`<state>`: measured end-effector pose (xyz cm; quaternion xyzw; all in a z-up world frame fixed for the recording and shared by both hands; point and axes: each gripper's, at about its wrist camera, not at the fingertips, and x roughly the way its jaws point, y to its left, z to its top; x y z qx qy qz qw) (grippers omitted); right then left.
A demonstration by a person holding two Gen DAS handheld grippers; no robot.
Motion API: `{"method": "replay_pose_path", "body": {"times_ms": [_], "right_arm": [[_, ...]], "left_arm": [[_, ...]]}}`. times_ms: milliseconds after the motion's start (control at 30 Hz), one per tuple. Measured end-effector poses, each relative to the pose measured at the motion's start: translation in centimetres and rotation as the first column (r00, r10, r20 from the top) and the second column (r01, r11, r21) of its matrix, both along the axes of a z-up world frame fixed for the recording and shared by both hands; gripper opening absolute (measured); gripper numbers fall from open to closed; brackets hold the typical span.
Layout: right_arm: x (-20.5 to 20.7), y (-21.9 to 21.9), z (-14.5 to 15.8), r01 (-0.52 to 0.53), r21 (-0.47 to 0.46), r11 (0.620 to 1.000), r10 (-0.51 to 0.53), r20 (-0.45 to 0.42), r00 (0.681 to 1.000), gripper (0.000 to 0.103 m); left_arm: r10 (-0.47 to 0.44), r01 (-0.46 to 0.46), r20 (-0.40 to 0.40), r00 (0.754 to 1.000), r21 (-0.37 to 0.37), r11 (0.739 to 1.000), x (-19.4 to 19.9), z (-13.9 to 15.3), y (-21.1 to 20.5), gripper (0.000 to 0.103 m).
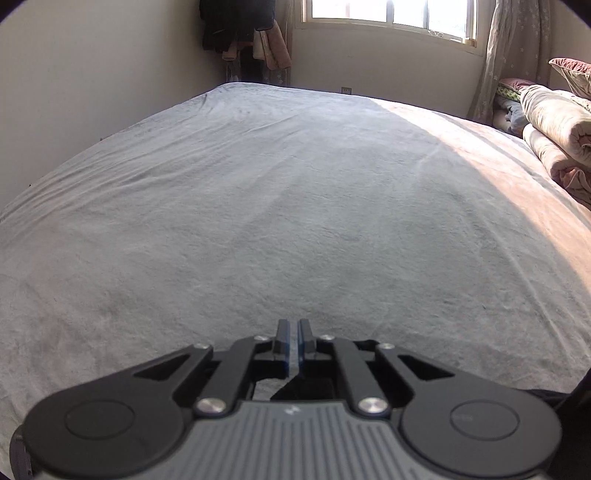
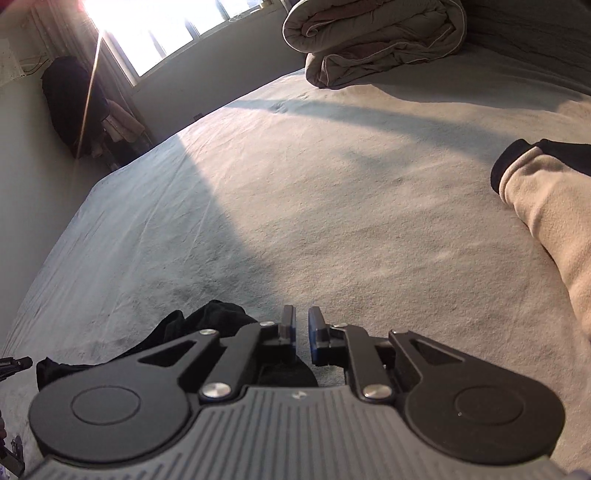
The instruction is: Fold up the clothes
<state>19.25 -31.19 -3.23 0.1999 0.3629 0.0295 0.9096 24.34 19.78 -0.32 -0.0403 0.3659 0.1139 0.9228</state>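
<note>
While a crumpled black garment (image 2: 207, 325) and a beige garment (image 2: 546, 206) lie unfolded on the bed (image 2: 314, 184), folding is judged outstanding; left claw (image 1: 294, 325) nearly pressed together, right claw (image 2: 301, 317) slightly spread, nothing pinched.

Sunlit bedroom, wide bed filling most of both views.

Covered in a grey, faintly creased plush bed sheet (image 1: 229, 192), half in shade and half washed warm by sun from a wood-framed window (image 1: 388, 18) on the far pale wall (image 1: 369, 62). Rolled cream and pink quilts (image 1: 554, 122) stacked at the right edge beside a pale patterned curtain (image 1: 506, 48). Dark and pink garments hanging (image 1: 243, 33) in the corner.
</note>
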Motion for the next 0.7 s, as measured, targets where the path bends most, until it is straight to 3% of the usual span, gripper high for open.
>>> {"method": "replay_pose_path", "body": {"times_ms": [33,67,100,200,333,367,400,433,567,700], "right_arm": [[0.3,0.4,-0.2,-0.015,-0.006,1.000,0.015,-0.002,1.000,0.024],[0.5,0.7,-0.3,-0.031,-0.011,0.999,0.031,-0.003,1.000,0.032],[0.8,1.0,-0.5,-0.043,-0.015,0.999,0.043,-0.002,0.999,0.046],[0.9,1.3,-0.8,-0.071,0.015,0.997,0.071,0.004,0.997,0.048],[1.6,2.9,-1.5,-0.106,-0.013,0.994,0.106,-0.028,0.994,0.048],[1.7,3.5,-1.6,-0.112,-0.037,0.993,0.111,-0.039,0.993,0.045],[1.7,4.1,-1.6,-0.119,-0.067,0.991,0.116,-0.043,0.992,0.015],[1.7,4.7,-1.6,-0.125,-0.097,0.987,0.121,-0.046,0.992,0.005],[0.2,7.5,0.0,-0.194,-0.176,0.965,0.198,0.003,0.980,0.005],[-1.7,10.7,1.1,-0.345,-0.162,0.924,0.348,-0.016,0.938,0.005]], "left_arm": [[-0.014,0.015,0.005,1.000,-0.018,1.000,-0.4,0.0,-0.1,0.030],[-0.029,0.029,0.011,1.000,-0.036,0.999,-0.8,-0.1,-0.2,0.037],[-0.043,0.044,0.016,0.999,-0.054,0.998,-1.2,-0.1,-0.2,0.041],[-0.120,0.120,0.007,0.993,-0.146,0.982,-2.1,-0.3,-0.9,0.041],[-0.235,0.225,-0.001,0.972,-0.275,0.935,-3.2,-1.2,-2.6,0.041],[-0.252,0.240,-0.004,0.968,-0.293,0.925,-3.3,-1.5,-3.0,0.041],[-0.273,0.255,-0.011,0.962,-0.319,0.913,-3.4,-1.9,-3.6,0.041],[-0.293,0.269,-0.017,0.956,-0.344,0.899,-3.5,-2.4,-4.2,0.041],[-0.318,0.284,-0.022,0.948,-0.390,0.876,-3.8,-3.5,-5.0,0.041],[-0.317,0.279,-0.025,0.948,-0.409,0.869,-4.1,-3.8,-5.1,0.041]]}}
